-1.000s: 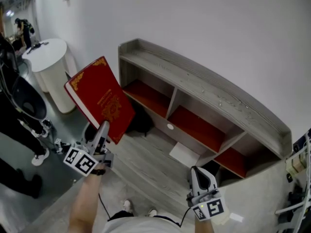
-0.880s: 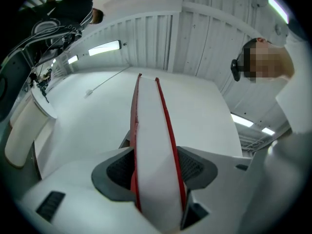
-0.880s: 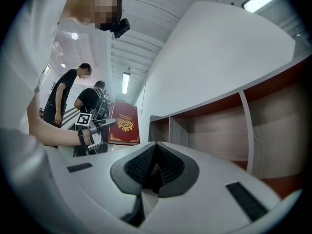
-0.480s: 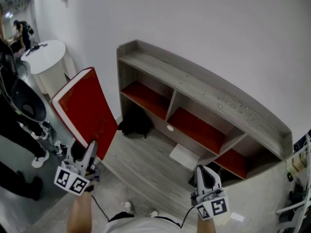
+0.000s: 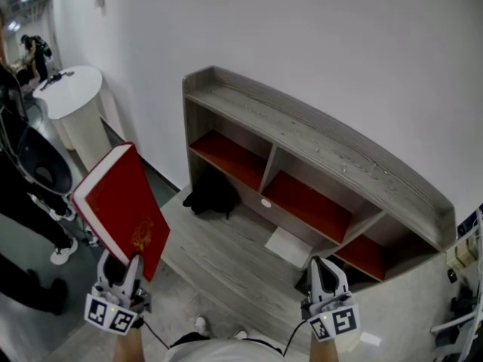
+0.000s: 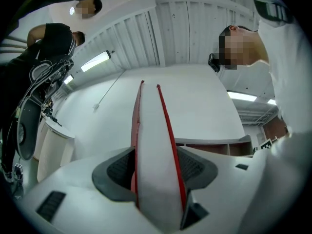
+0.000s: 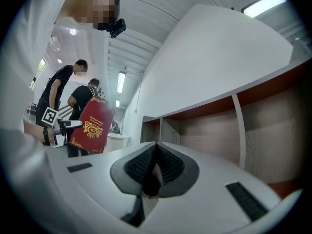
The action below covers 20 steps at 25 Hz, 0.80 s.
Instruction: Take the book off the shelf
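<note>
While aloft, book (image 5: 119, 208) in left tool (image 5: 121, 268)

The book (image 5: 121, 206) is red with a gold emblem; the shelf (image 5: 324, 145) is grey woodgrain with red compartment floors.

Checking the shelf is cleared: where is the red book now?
Head view, lower left: the red book is clamped in the left tool, left of the shelf, near the round white table.

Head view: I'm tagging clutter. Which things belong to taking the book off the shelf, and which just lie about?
Job: red book, left gripper clamping it, shelf.
Lying about: black bag, white sheet, round white table.
</note>
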Available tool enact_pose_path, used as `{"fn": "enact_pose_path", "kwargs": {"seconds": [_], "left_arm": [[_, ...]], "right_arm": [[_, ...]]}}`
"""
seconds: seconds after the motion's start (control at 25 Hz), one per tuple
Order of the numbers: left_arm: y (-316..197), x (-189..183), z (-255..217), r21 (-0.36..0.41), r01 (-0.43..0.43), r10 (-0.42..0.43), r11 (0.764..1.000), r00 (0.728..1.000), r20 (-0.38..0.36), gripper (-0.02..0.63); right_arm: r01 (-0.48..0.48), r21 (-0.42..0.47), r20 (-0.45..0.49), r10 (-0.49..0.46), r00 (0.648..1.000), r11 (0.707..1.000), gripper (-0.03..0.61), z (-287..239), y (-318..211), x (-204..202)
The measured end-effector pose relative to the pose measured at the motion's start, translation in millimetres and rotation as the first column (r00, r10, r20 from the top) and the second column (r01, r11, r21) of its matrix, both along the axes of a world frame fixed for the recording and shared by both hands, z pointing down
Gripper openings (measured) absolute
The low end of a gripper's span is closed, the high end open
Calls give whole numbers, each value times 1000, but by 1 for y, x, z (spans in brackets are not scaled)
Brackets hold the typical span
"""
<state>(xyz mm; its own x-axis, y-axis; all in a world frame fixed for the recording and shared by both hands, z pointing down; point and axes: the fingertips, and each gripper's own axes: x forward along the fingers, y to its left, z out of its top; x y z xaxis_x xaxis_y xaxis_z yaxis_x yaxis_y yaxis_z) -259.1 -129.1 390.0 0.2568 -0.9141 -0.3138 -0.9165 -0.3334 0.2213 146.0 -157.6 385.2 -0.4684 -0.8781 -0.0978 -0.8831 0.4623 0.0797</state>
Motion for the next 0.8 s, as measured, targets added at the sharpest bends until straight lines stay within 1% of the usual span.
{"fn": "enact_pose_path", "kwargs": {"seconds": [0.16,0.28,0.52,0.8], "left_arm": [[16,-6,8,-26,4,-5,1000,1000,-2,259],[21,-8,6,-25,2,-2,1000,1000,-11,259],[21,-7,-8,21,-2,3,1000,1000,-10,259],[20,-12,-25,66,12,-13,998,1000,12,259]], "right_arm": [[-9,0,-18,10,1000,1000,21,-1,-2,0],[-10,-6,-30,10,1000,1000,21,0,-4,-4],[-1,-8,-23,1,1000,1000,21,0,-6,-12],[-9,-4,-28,9,1000,1000,21,-2,-9,-14]]}}
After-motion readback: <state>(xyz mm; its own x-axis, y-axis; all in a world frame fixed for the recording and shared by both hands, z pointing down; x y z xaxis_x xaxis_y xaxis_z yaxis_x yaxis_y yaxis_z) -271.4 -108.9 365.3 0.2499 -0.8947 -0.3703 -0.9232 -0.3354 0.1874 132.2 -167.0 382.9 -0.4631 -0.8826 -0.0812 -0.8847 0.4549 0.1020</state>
